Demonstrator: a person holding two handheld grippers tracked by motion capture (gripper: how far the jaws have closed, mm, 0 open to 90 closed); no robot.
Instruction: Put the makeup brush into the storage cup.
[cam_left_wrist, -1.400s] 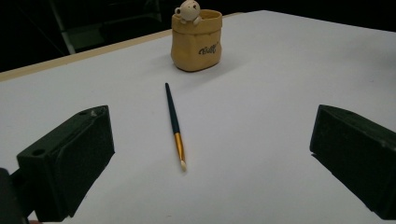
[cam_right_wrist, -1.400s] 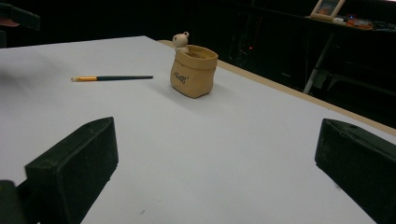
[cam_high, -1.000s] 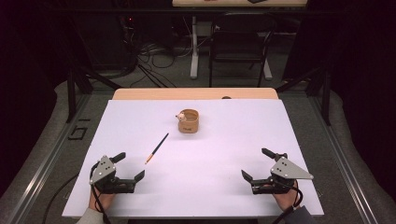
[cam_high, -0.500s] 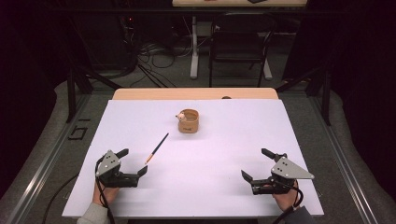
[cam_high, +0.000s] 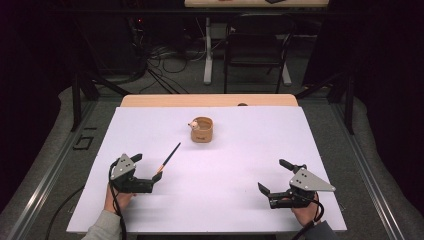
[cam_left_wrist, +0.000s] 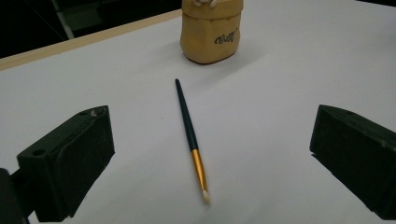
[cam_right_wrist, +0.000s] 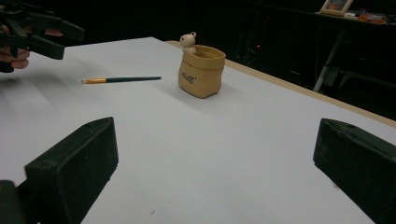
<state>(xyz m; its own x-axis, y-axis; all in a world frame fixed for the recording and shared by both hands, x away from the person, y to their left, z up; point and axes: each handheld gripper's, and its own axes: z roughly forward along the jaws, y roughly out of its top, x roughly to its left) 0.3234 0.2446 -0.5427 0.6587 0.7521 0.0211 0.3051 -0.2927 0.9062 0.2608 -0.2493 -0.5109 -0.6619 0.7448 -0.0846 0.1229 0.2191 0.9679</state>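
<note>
A thin paintbrush (cam_high: 169, 157) with a dark handle, gold ferrule and pale tip lies on the white table (cam_high: 240, 150). Its tip points toward me. Behind it stands a small tan pot (cam_high: 202, 129) with a little bear figure on its rim. My left gripper (cam_high: 146, 167) is open just at the brush's tip end. In the left gripper view the brush (cam_left_wrist: 190, 135) lies between the wide-apart jaws, a little ahead of them, with the pot (cam_left_wrist: 212, 32) beyond. My right gripper (cam_high: 273, 176) is open near the front right, holding nothing. Its view shows the pot (cam_right_wrist: 201, 74), the brush (cam_right_wrist: 121, 80) and the left gripper (cam_right_wrist: 32, 32).
A wooden strip (cam_high: 210, 100) edges the table's far side. Beyond it stand a chair (cam_high: 255, 55) and cables on the dark floor. Bare white surface lies between the two grippers.
My left gripper has moved forward and to the right, up to the brush's tip end. The right gripper, brush and pot have stayed put.
</note>
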